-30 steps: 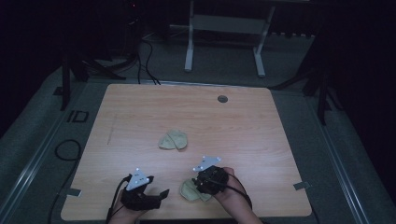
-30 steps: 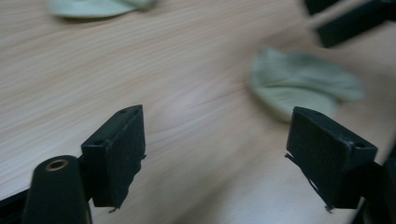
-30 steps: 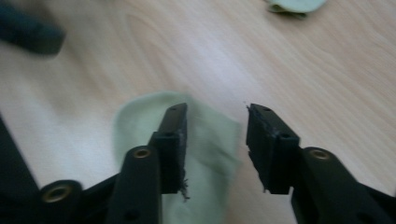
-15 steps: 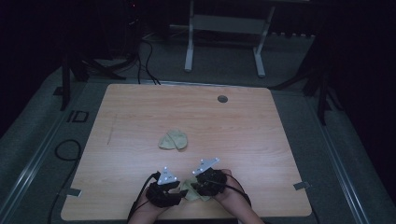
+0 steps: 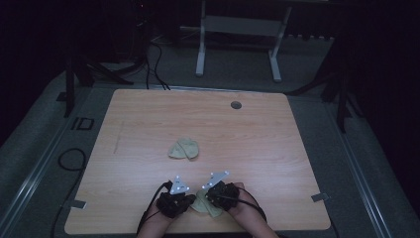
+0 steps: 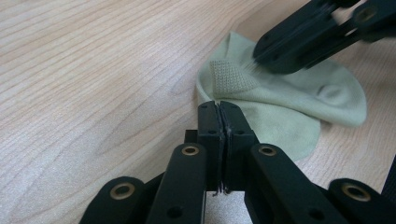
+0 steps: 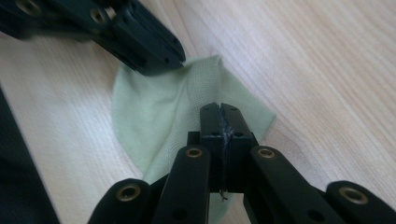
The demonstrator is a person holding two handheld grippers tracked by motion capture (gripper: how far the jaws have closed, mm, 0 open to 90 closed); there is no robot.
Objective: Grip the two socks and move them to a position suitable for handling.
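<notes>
A pale green sock [image 5: 202, 206] lies near the table's front edge, between my two grippers. My left gripper [image 6: 219, 108] has just been closing; its jaws now meet on the sock's [image 6: 289, 98] near folded edge. My right gripper [image 7: 219, 109] has also just closed, pinching the ribbed cuff of the sock [image 7: 154, 112]. In the high view the left gripper [image 5: 191, 200] and the right gripper [image 5: 208, 199] point at each other from either side. A second green sock [image 5: 184, 148] lies crumpled mid-table, untouched.
The wooden table [image 5: 277, 148] has a dark round grommet [image 5: 236, 105] near its far edge. Beyond it stands a white metal frame [image 5: 237, 29]. Cables [image 5: 69, 158] trail on the floor at the left.
My left gripper slid right from the bare table up to the sock and shut on its edge. The right gripper stayed in place on the sock and closed fully.
</notes>
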